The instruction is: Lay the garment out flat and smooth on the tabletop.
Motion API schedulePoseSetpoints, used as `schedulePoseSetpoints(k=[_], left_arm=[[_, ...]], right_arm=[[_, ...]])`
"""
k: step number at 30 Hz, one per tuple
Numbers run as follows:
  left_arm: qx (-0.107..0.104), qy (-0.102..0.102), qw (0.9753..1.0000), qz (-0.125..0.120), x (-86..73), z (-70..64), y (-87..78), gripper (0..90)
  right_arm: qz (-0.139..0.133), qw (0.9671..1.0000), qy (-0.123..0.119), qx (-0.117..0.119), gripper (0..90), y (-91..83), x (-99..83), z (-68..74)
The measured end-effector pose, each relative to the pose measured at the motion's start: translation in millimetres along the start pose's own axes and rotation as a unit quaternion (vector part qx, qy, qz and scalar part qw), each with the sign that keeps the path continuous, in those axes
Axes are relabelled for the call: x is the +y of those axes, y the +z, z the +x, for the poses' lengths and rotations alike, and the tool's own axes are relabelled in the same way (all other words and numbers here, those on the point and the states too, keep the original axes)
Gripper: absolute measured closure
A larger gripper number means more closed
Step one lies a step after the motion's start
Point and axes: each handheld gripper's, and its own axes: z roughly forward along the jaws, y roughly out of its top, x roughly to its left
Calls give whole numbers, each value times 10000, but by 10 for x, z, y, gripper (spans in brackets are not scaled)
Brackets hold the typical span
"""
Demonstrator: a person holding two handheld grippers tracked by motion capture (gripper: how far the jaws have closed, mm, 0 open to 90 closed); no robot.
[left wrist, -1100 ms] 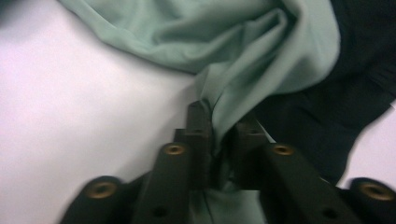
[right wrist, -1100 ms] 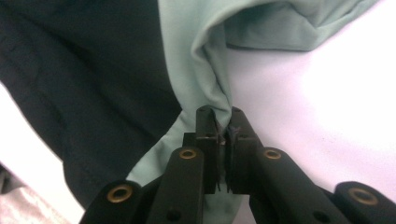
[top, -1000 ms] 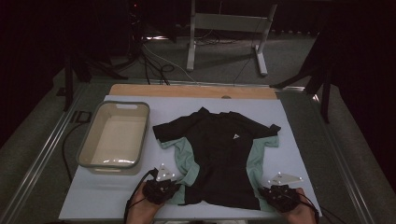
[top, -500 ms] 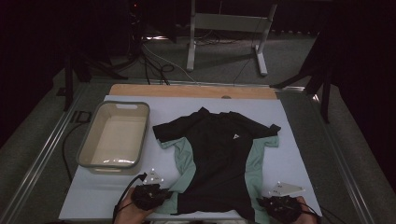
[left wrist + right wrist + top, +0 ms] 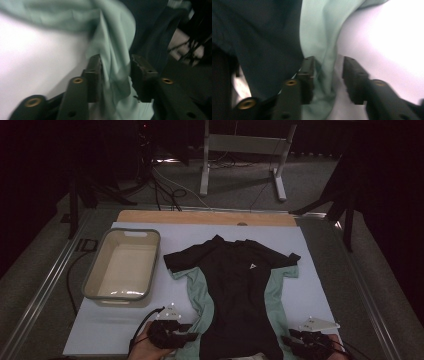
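Shirt [image 5: 239, 290] — black front panel, pale green sides; lies flat, collar far, hem near, on the middle of the table, right of the tub [image 5: 122, 266] and apart from it. Judged light, limp and quick to bunch or slide on the smooth sheet; not fragile. Best taken at the hem corners, both at once, so it lifts evenly.

Left gripper [image 5: 176, 336] — at the near left hem corner. In the left gripper view its jaws stand apart with a fold of green cloth [image 5: 113, 75] between them; not pressed tight.

Right gripper [image 5: 300, 343] — at the near right hem corner. In the right gripper view its jaws also stand apart, green cloth [image 5: 324, 72] draped against the left pad, a gap to the other.

Table [image 5: 320, 285] — pale, smooth sheet, a wooden strip along the far edge.

Tub — grey, rectangular, empty, on the left.

Room — dark; cables [image 5: 170, 190] and a white stand [image 5: 240, 155] on the floor beyond the table.
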Motion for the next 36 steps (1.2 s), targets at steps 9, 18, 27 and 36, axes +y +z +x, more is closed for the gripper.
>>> schedulePoseSetpoints(k=[9, 18, 27, 36], left_arm=[[66, -187, 9994, 284, 156, 79, 313, 855], [212, -268, 9985, 439, 69, 17, 247, 870], [418, -536, 9968, 413, -99, 128, 5, 870], [350, -291, 9979, 458, -130, -20, 32, 862]], right_arm=[[-31, 10000, -65, 39, 866, 140, 249, -25], [207, 9989, -204, -363, 873, 204, 202, -82], [225, 9980, -586, -28, 870, 203, 202, 181], [289, 9974, -653, -52, 872, 148, 118, 212]])
